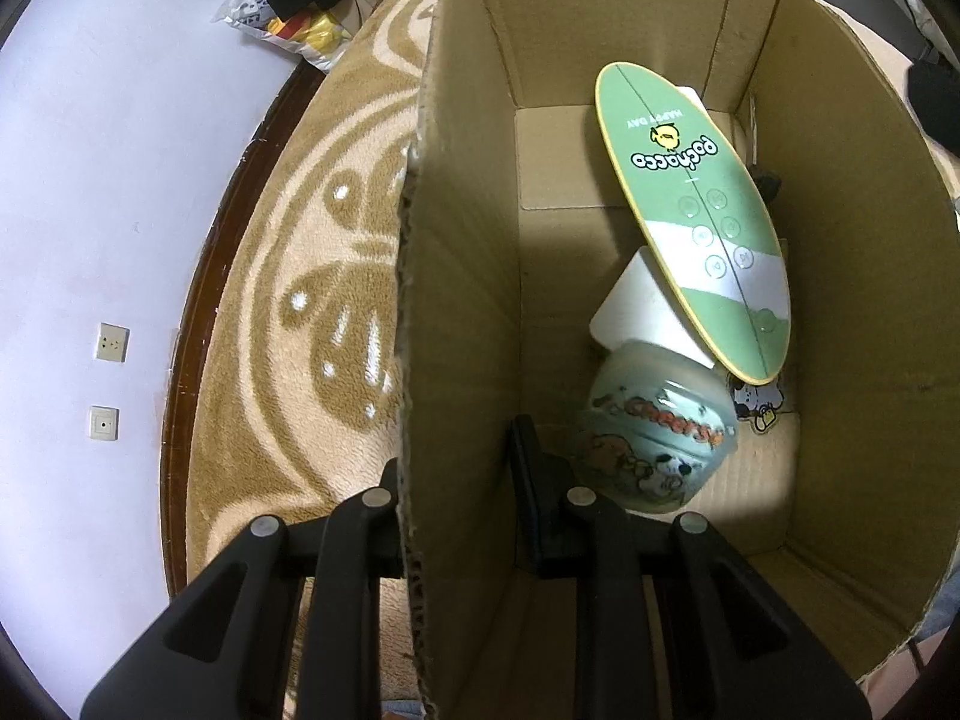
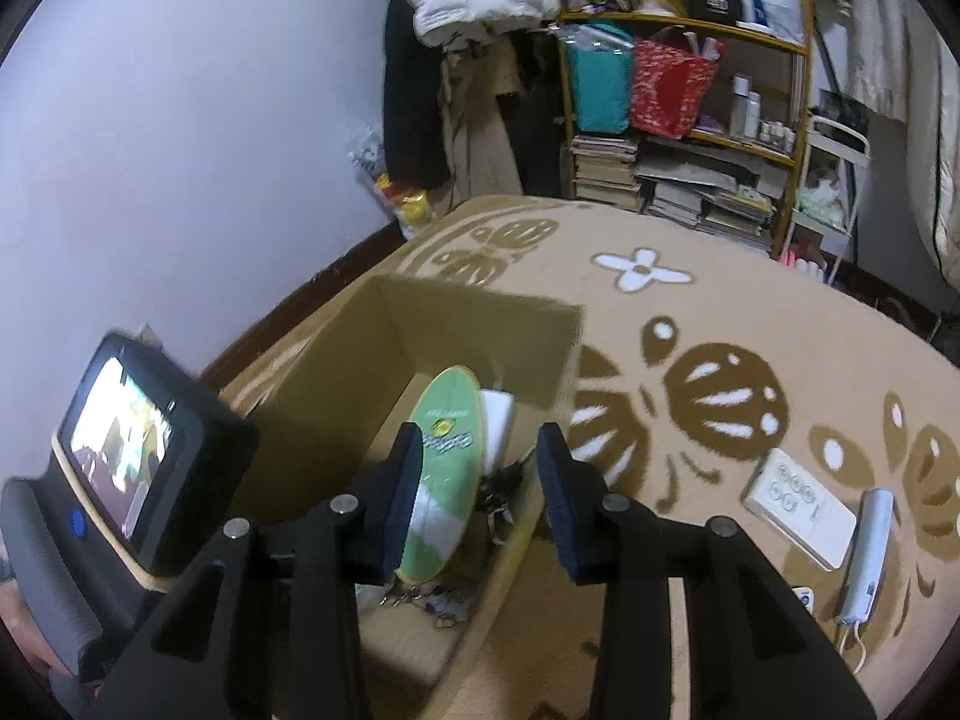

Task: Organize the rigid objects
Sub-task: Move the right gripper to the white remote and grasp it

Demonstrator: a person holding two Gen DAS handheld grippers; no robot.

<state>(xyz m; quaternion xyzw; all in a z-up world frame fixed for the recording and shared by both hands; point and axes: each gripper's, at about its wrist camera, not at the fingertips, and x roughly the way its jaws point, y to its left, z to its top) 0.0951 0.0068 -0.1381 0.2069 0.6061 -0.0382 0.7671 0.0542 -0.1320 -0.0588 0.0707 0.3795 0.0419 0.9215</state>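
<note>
An open cardboard box [image 1: 462, 300] stands on the carpet. Inside lie a green oval Pochacco board [image 1: 696, 210], a white block [image 1: 636, 306] and a pale green cartoon-printed bowl [image 1: 657, 438]. My left gripper [image 1: 456, 480] straddles the box's left wall, one finger outside and one inside; it looks closed on the wall. In the right wrist view my right gripper [image 2: 480, 468] is open and empty above the box [image 2: 336, 396], over the green board [image 2: 444, 468]. The left gripper's camera body [image 2: 126, 468] shows at the left.
On the patterned beige carpet [image 2: 720, 330] right of the box lie a white power strip [image 2: 801, 507] and a white handheld device [image 2: 864, 558]. A shelf [image 2: 690, 120] with books and bags stands behind. Keys [image 2: 420, 597] lie in the box. A lilac wall [image 1: 90, 180] is at left.
</note>
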